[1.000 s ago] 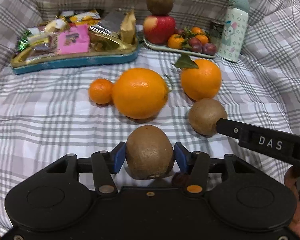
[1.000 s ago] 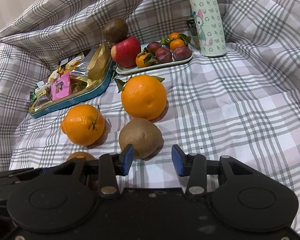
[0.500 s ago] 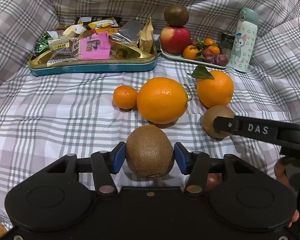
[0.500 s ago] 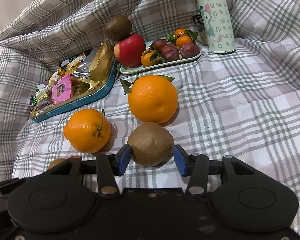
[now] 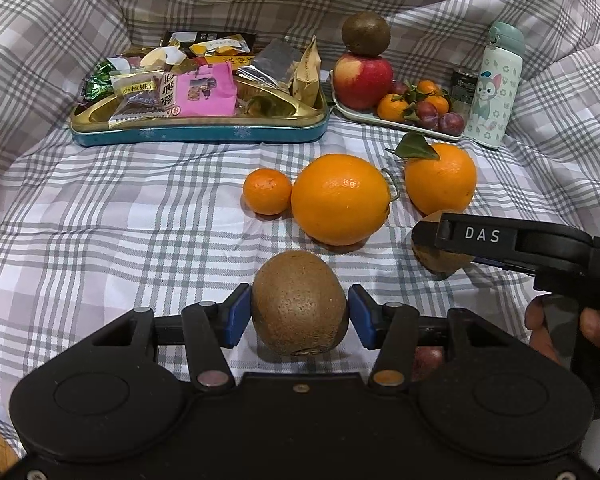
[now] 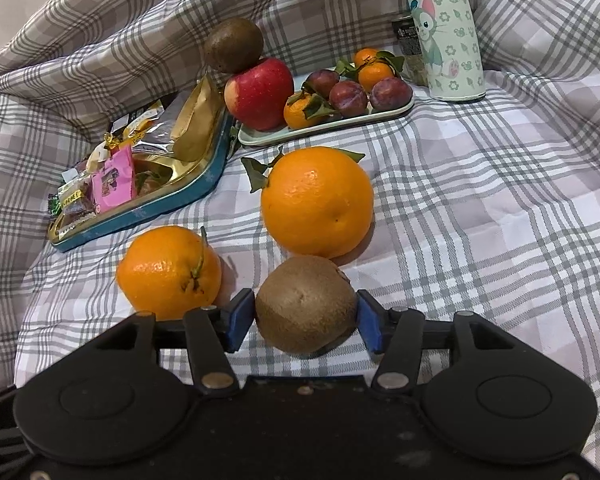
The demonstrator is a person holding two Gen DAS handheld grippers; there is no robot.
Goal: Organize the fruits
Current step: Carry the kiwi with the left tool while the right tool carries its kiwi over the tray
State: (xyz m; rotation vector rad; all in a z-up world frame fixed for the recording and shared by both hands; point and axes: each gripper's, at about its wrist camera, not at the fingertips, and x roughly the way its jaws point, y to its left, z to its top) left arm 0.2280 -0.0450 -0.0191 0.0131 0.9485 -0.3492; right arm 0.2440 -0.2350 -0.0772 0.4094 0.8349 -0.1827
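Two kiwis sit between your two pairs of fingers. Your left gripper (image 5: 299,311) is clenched on the first kiwi (image 5: 299,302): both blue pads press its sides, and it fills the gap, clear of the checked cloth (image 5: 120,220). Your right gripper (image 6: 306,316) brackets the second kiwi (image 6: 306,304); the left pad touches its skin and the right pad sits against its edge, but the fruit rests low on the cloth, and you cannot tell whether the grip has tightened.

Ahead of your left fingers lie a small mandarin (image 5: 267,191) touching a large orange (image 5: 341,199), with a leafed orange (image 5: 441,178) to their right. Only this view shows the mandarin, and the right gripper from outside: its black finger marked DAS (image 5: 482,236) crosses the second kiwi and hides its middle. Your hand (image 5: 596,326) is cut off at the right edge.

The right wrist view puts the leafed orange just beyond its fingertips and the large orange ahead-left, its lower part hidden behind the gripper body.

Far ahead in both views stand a snack tin (image 5: 198,134) and a fruit tray (image 6: 324,126) carrying an apple (image 6: 260,94) with a third kiwi (image 6: 233,45) on top, plus plums and mandarins. Beside the tray stands a bottle (image 6: 444,30), its cap cut off in the right view, with a dark can behind it, its label unreadable.
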